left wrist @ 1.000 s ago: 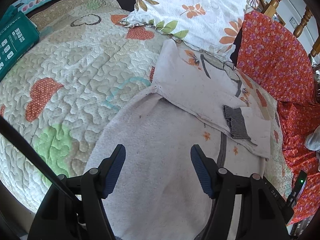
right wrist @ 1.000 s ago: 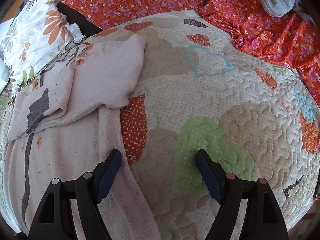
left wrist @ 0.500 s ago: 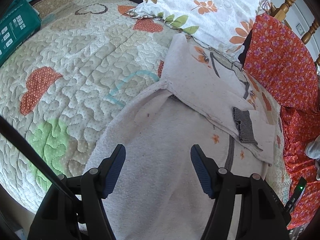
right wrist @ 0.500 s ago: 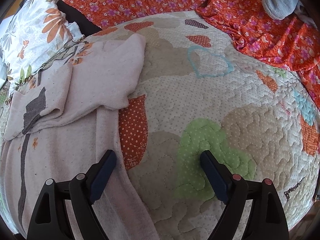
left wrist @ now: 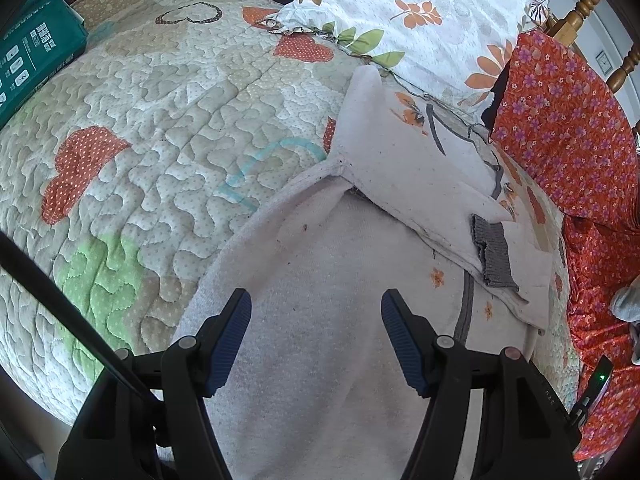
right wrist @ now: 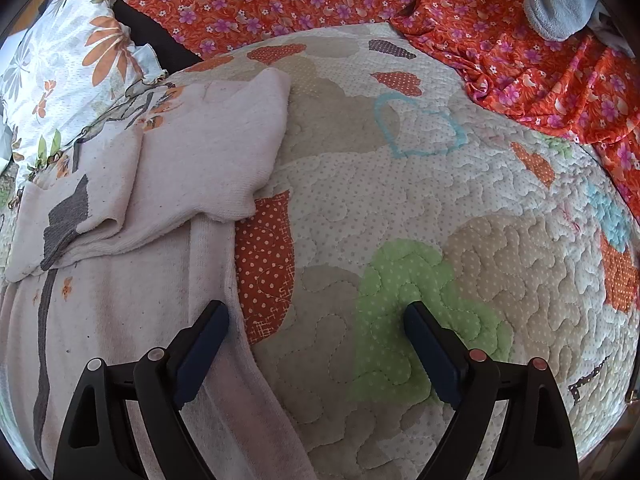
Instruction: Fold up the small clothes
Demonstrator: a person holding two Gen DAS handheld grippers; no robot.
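Sleeves are folded in on the pale sweater (left wrist: 320,320). Left gripper (left wrist: 316,336) hangs released; right gripper (right wrist: 316,348), just widening, holds nothing. I reckon the hem gets grabbed next.

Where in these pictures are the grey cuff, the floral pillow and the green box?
grey cuff (left wrist: 494,257): left wrist view, middle of the ribbing.
floral pillow (left wrist: 420,12): left wrist view, its white face.
green box (left wrist: 36,52): left wrist view, printed face.

The left claw (left wrist: 316,334), black-armed with blue ribbed pads, points steeply downward, its jaws parted with nothing pressed between them. The right claw (right wrist: 316,346) tilts down alike; its jaws have just been opening, gripping nothing.
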